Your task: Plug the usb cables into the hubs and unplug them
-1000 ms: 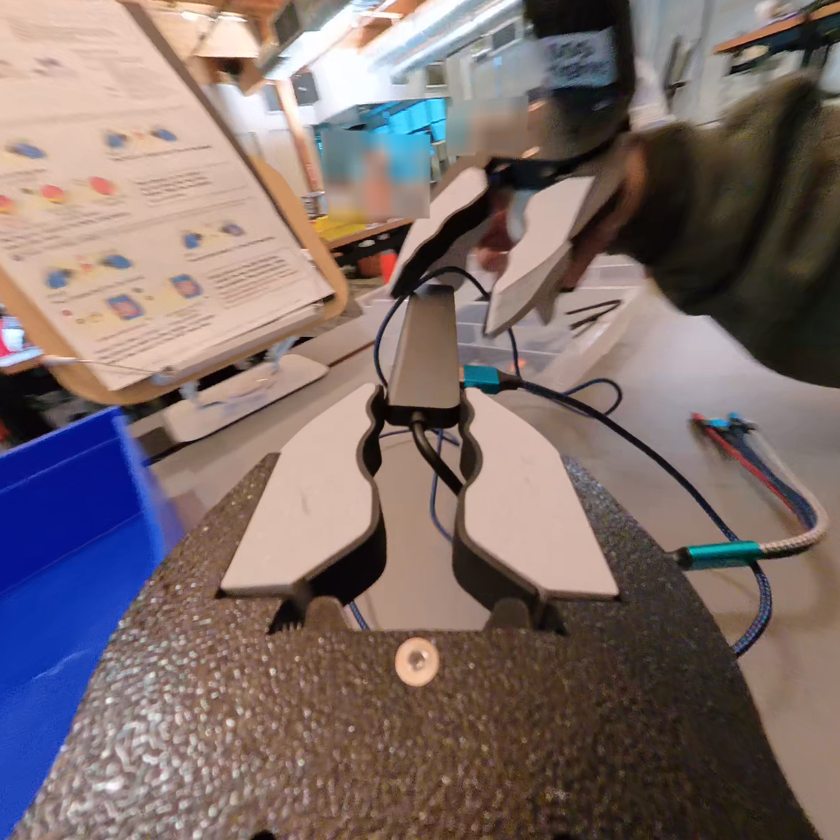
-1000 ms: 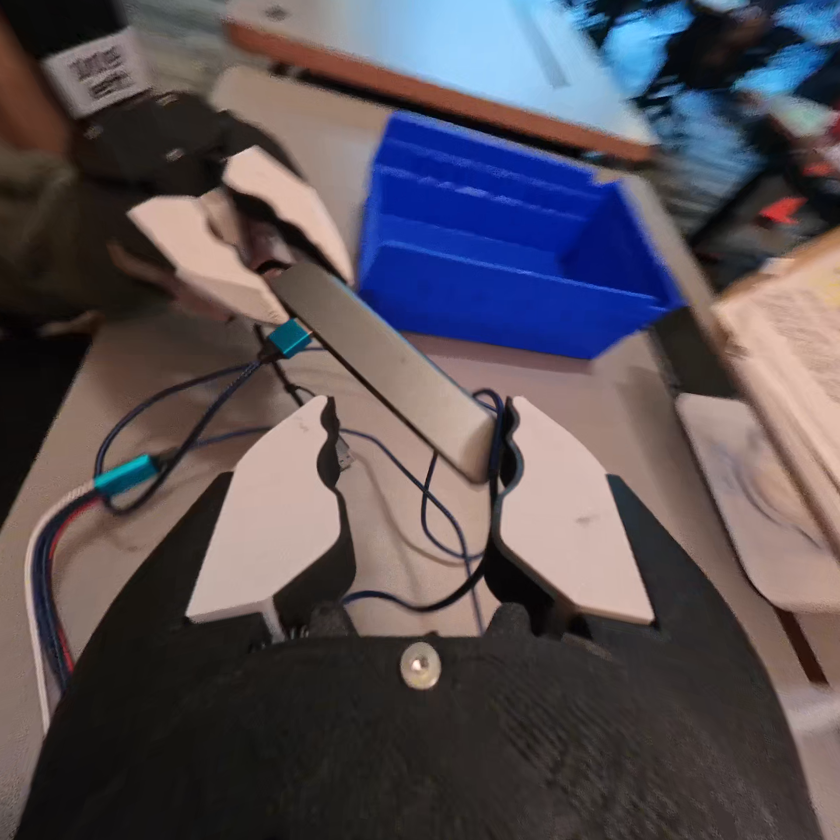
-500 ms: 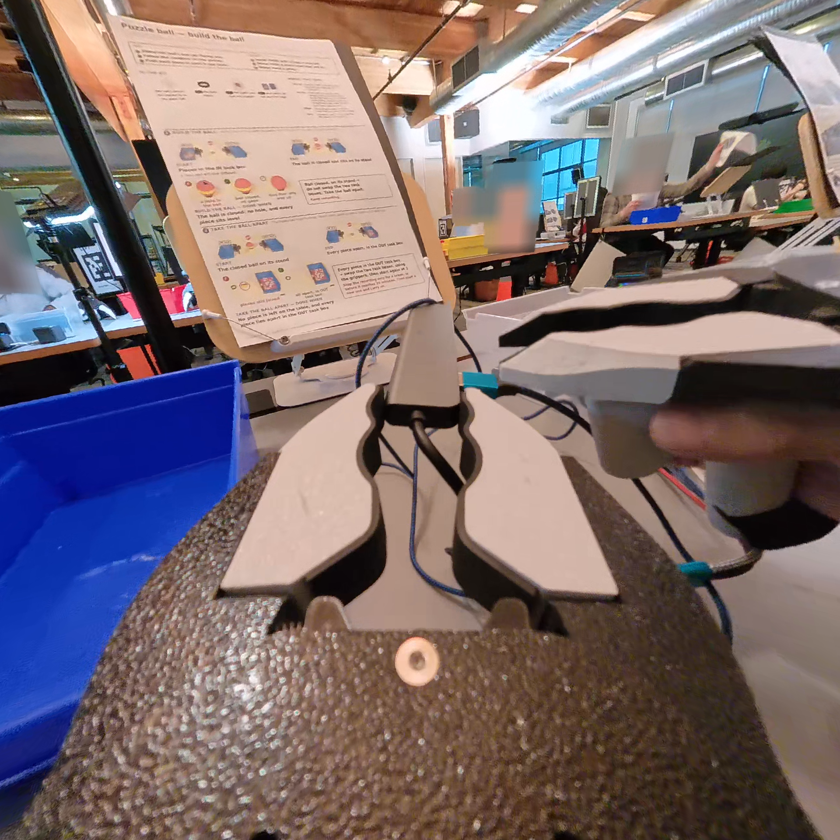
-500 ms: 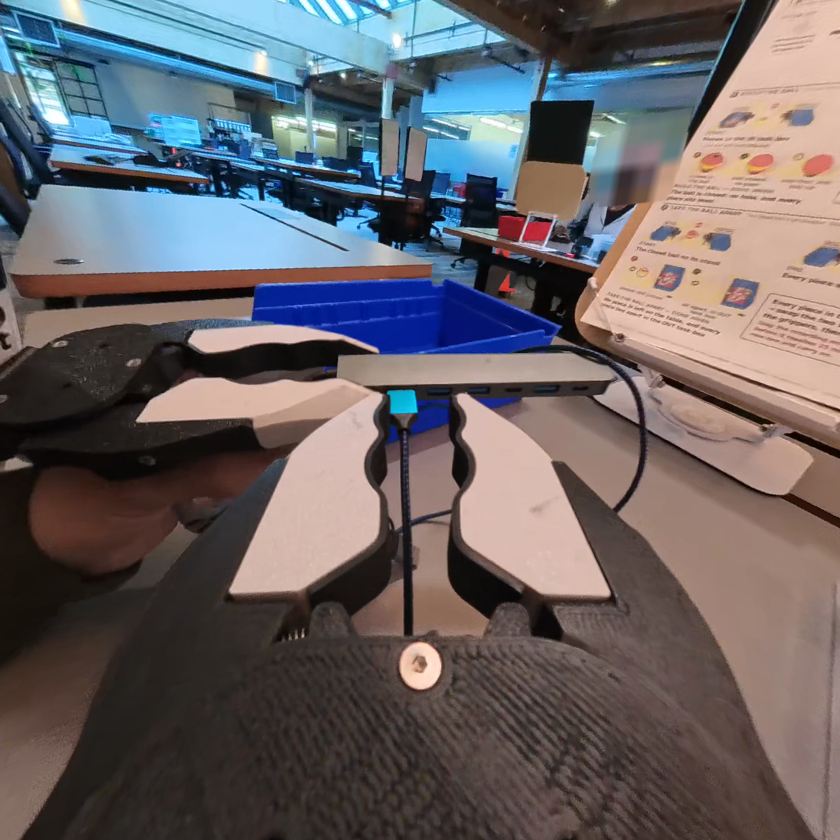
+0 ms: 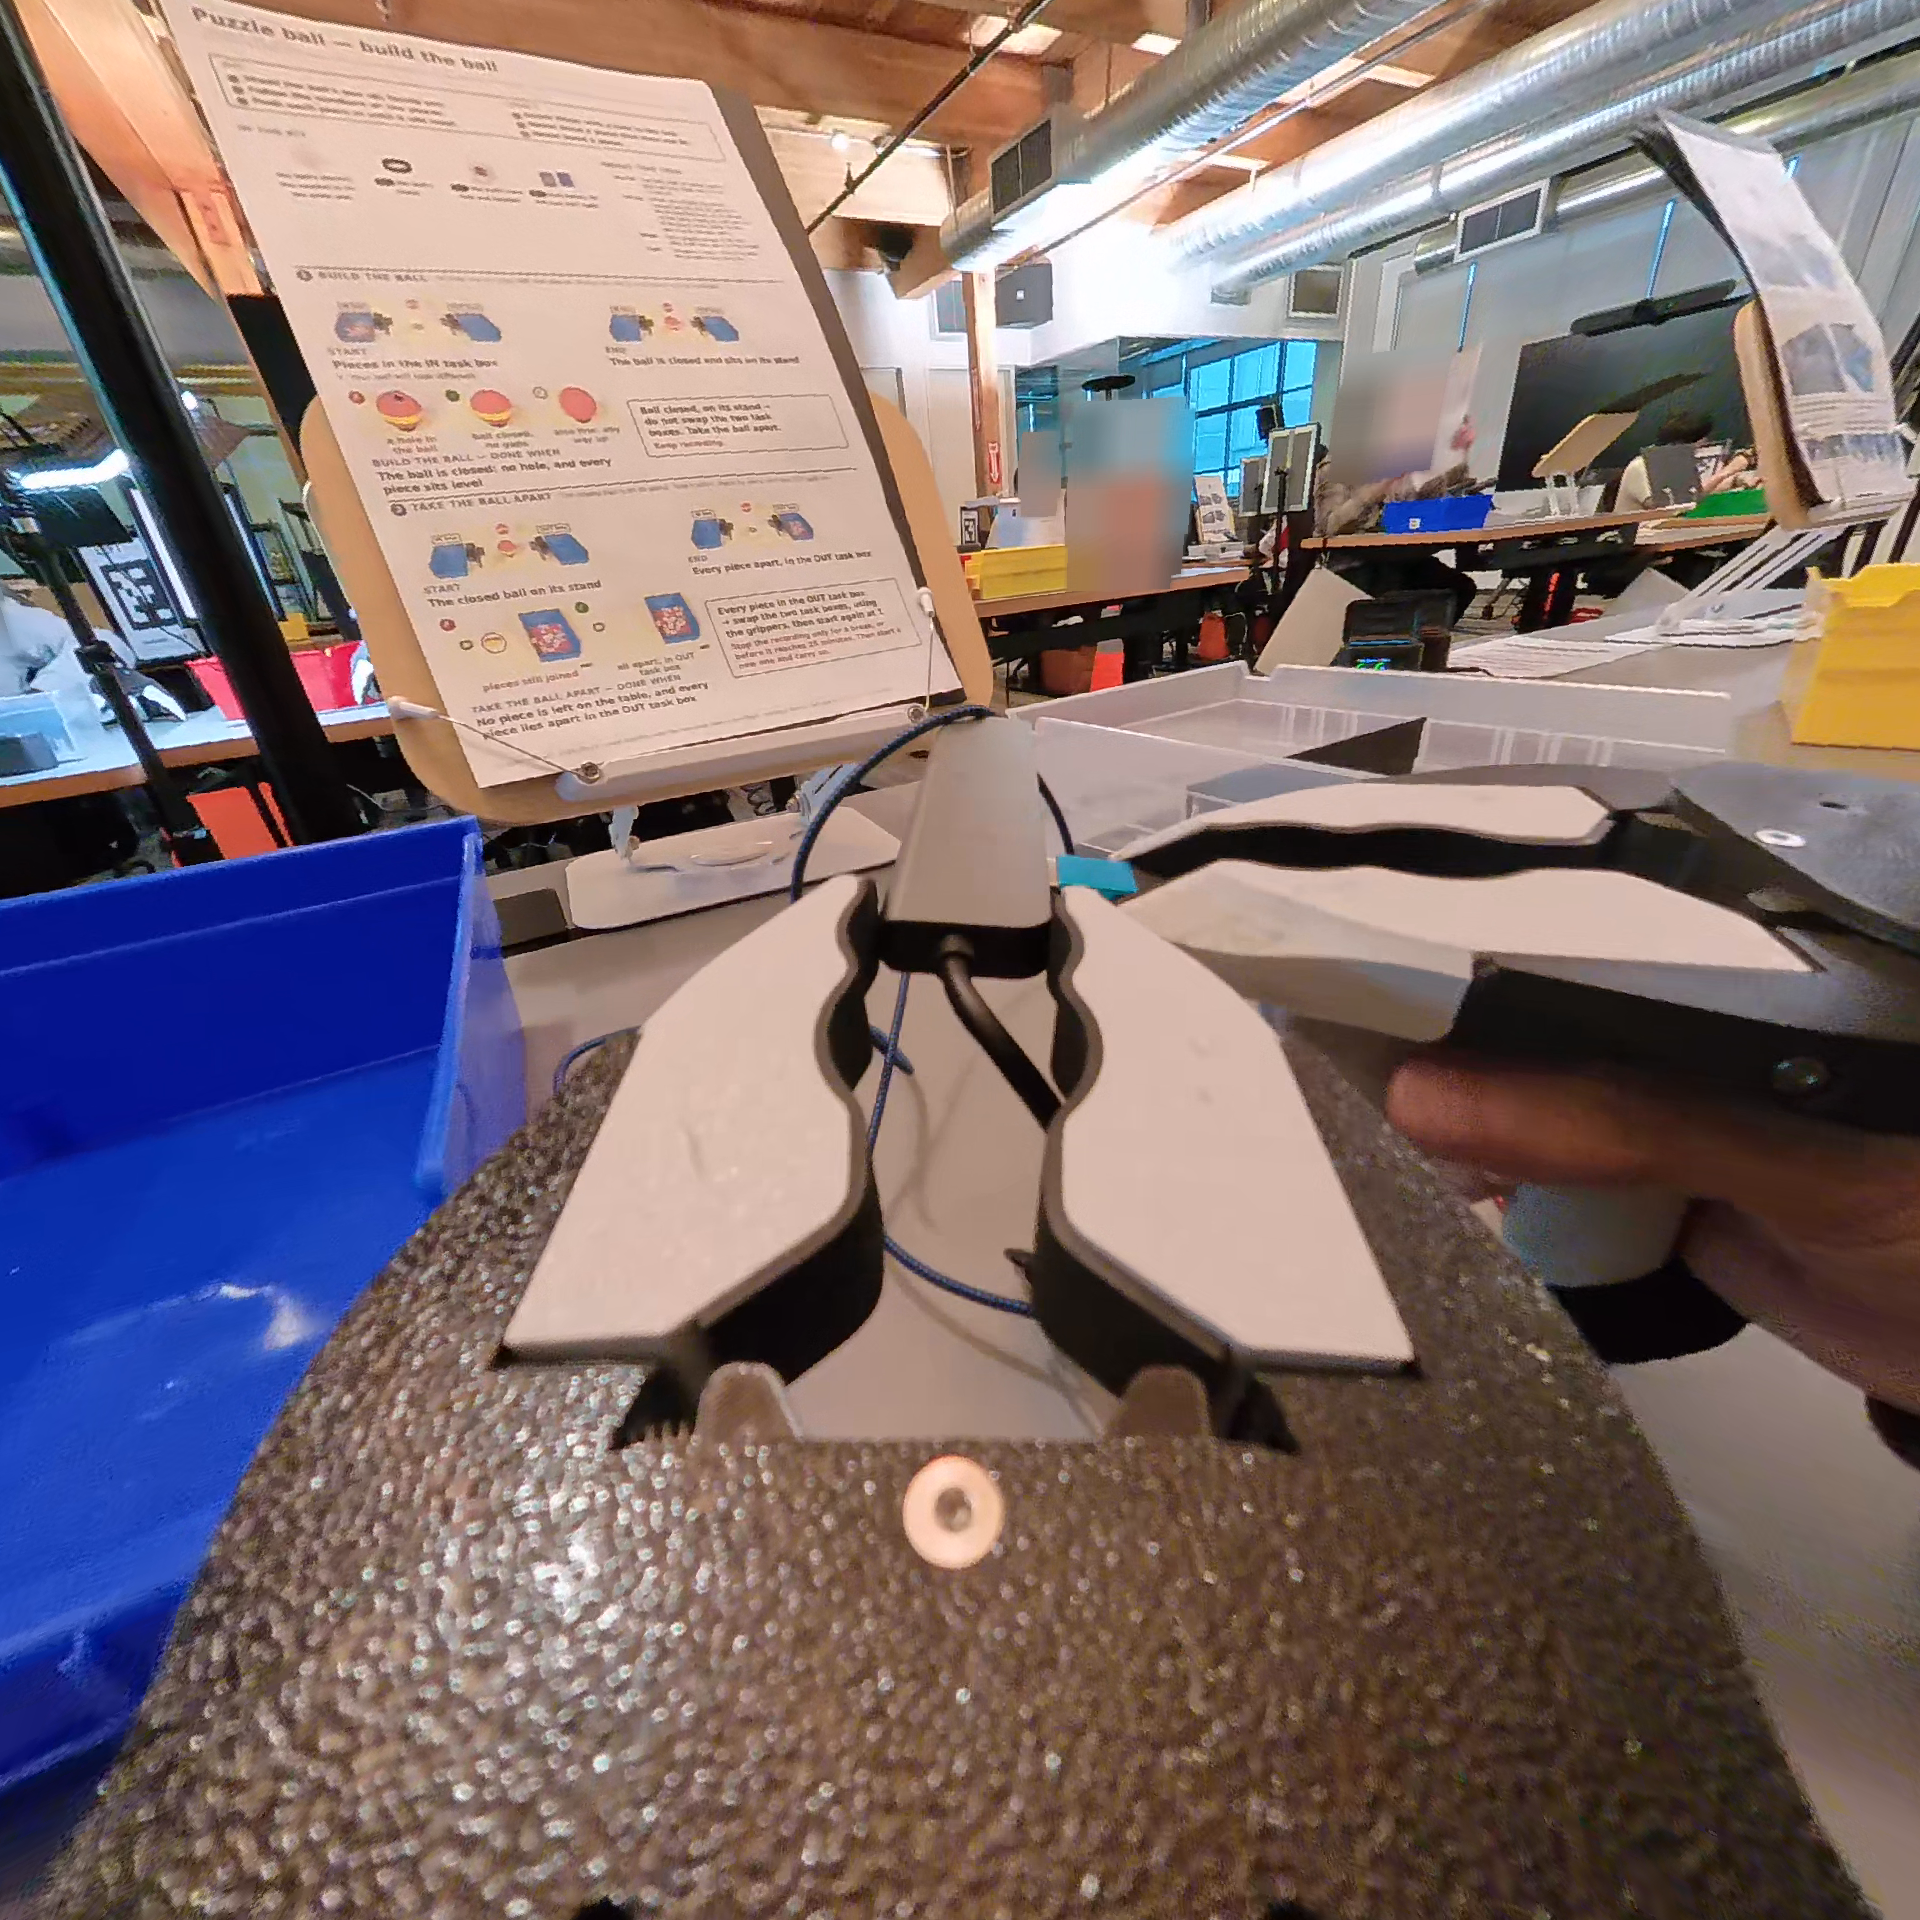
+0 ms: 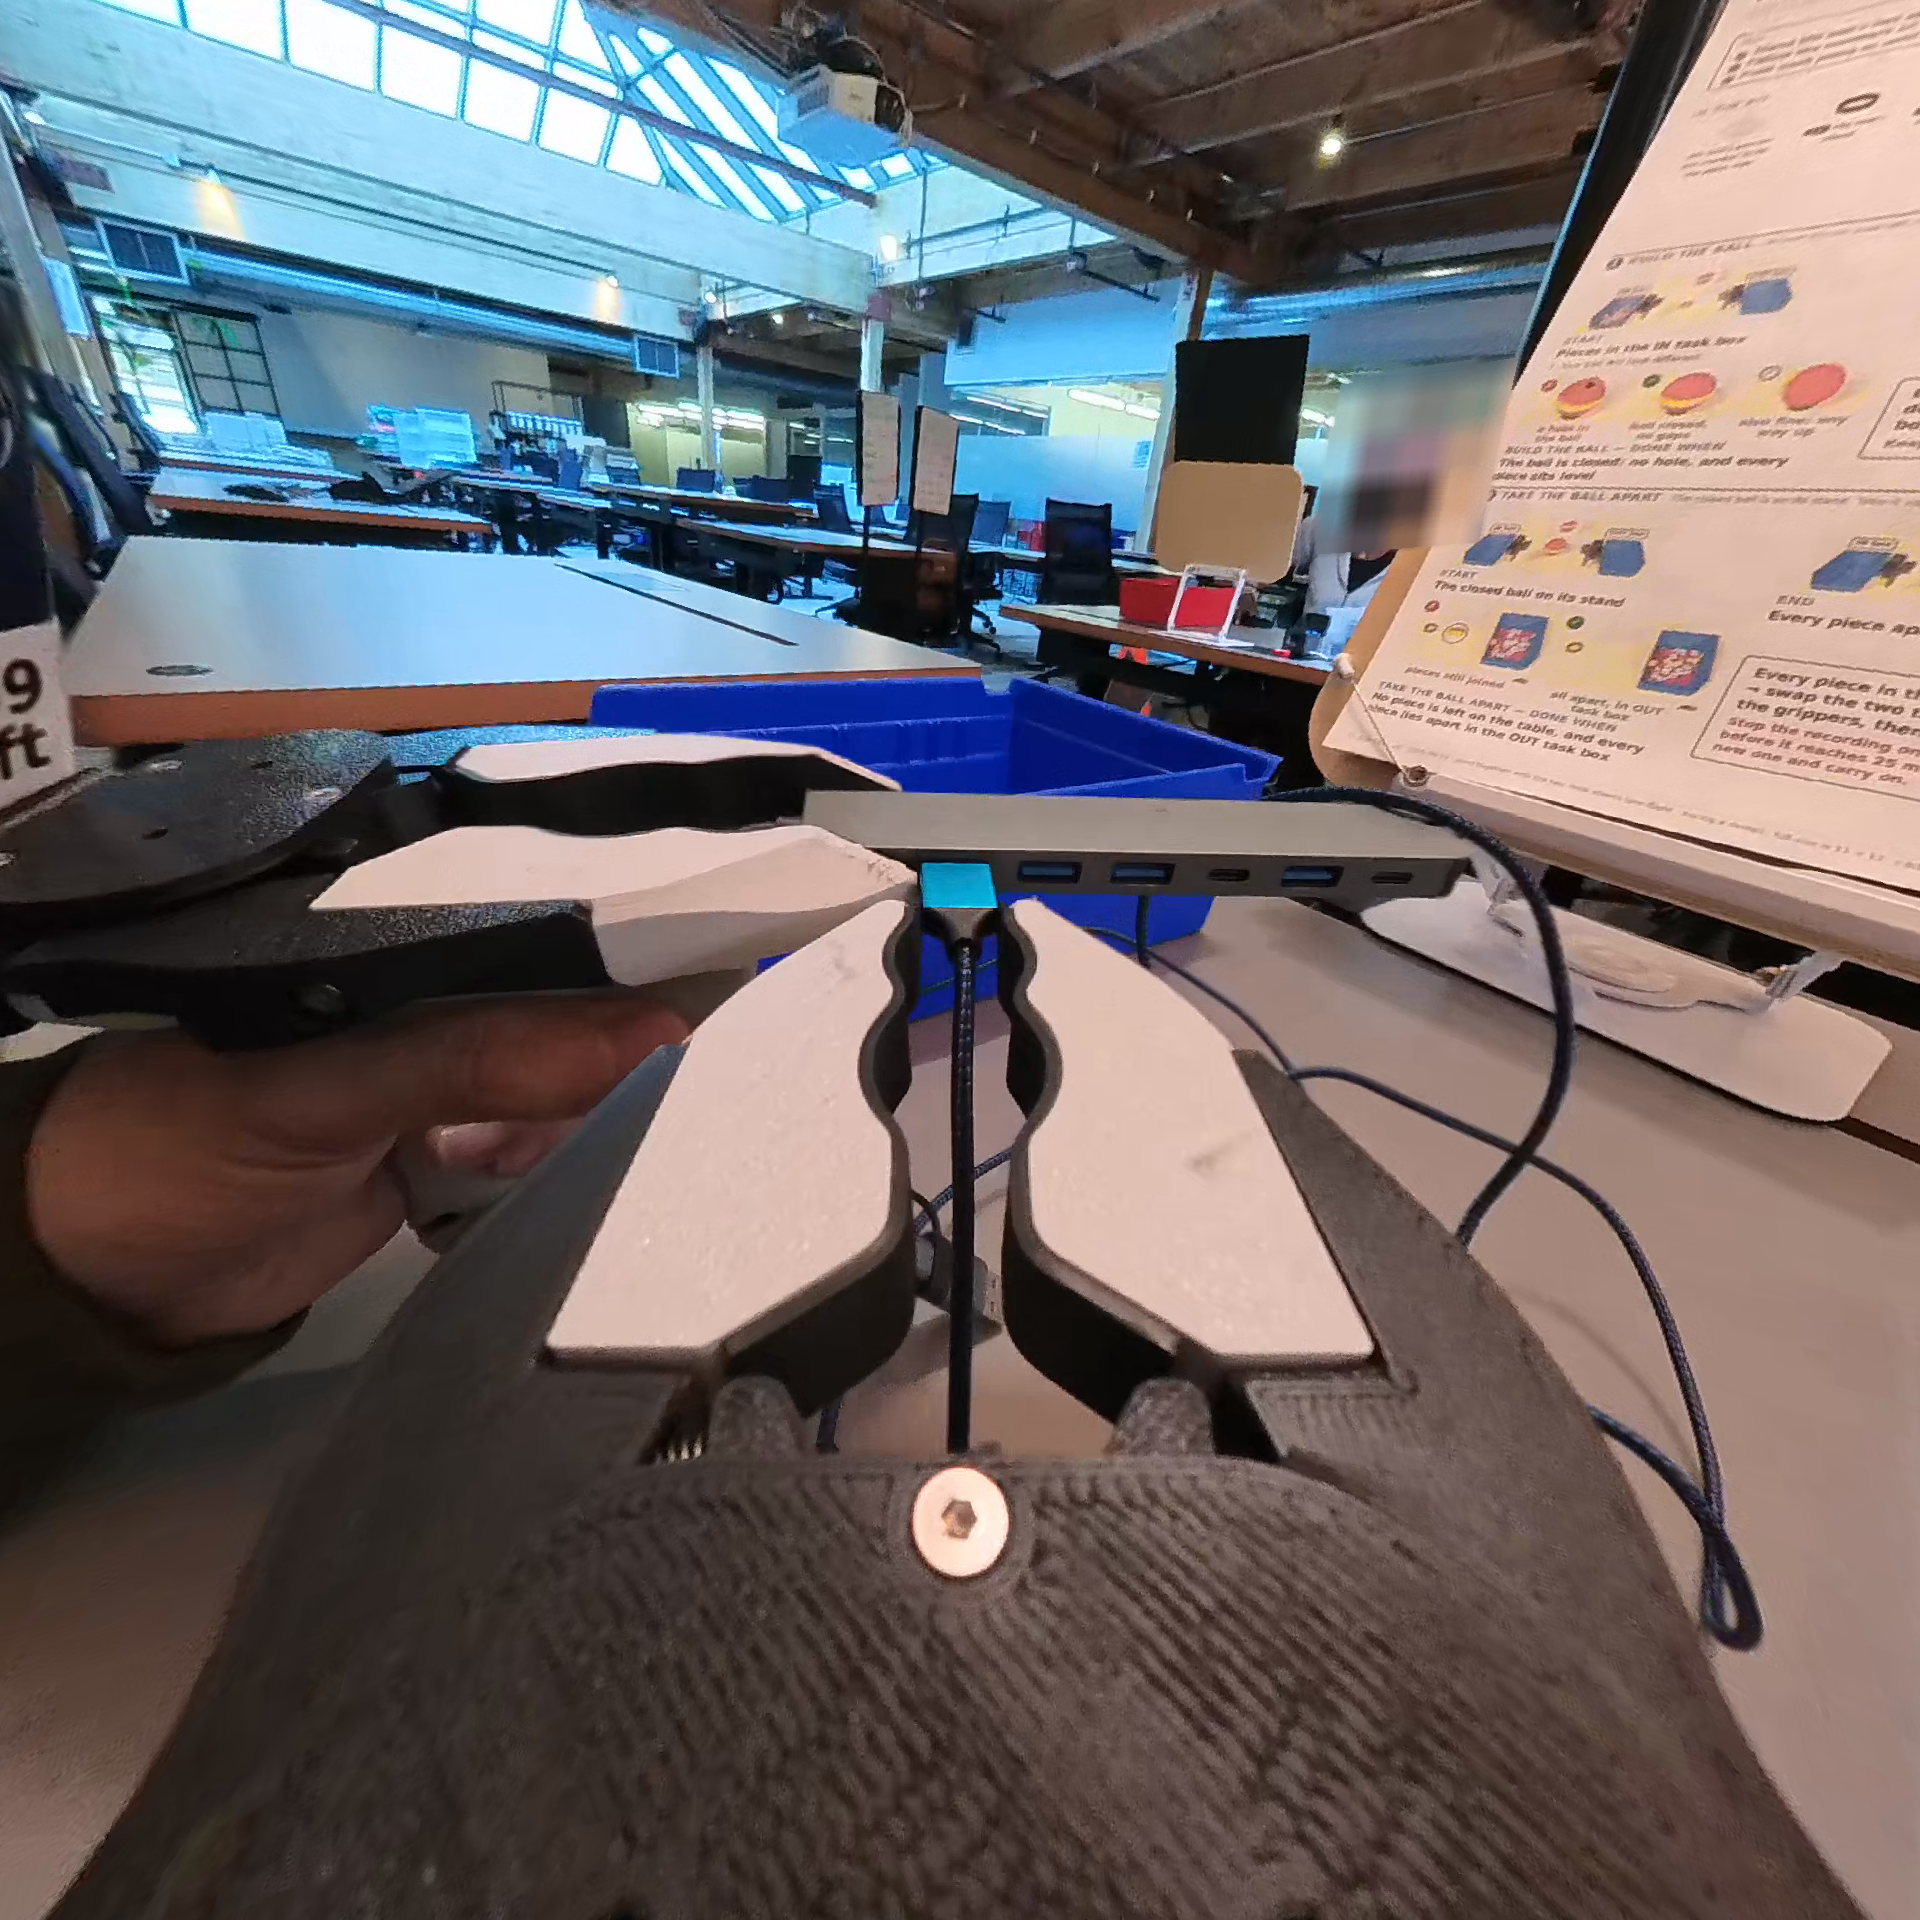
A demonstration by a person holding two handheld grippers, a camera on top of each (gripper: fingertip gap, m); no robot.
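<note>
A slim grey USB hub (image 5: 971, 821) is held in the air above the table. My left gripper (image 5: 961, 920) is shut on its cable end, with the hub's black lead running back between the fingers. In the right wrist view the hub (image 6: 1195, 831) lies level, its row of ports facing me. A teal USB plug (image 6: 958, 889) sits in the leftmost port. My right gripper (image 6: 958, 920) is shut on that plug, its braided cable (image 6: 962, 1143) hanging down between the fingers. The left gripper (image 6: 878, 821) shows at the left, and the right gripper (image 5: 1127, 878) reaches in from the right.
A blue bin (image 5: 208, 1091) stands left of the hub, behind it in the right wrist view (image 6: 1091, 743). An instruction sheet on a stand (image 5: 582, 416) is at the back. A clear tray (image 5: 1299, 727) and a yellow box (image 5: 1860, 665) are at right. A dark blue cable (image 6: 1548, 1049) loops over the table. Less than 4 cm separates the two grippers' tips.
The hub was lifted and turned level. My right gripper moved from the hub's far end to the teal plug and closed on it. Little changed in the last half second.
</note>
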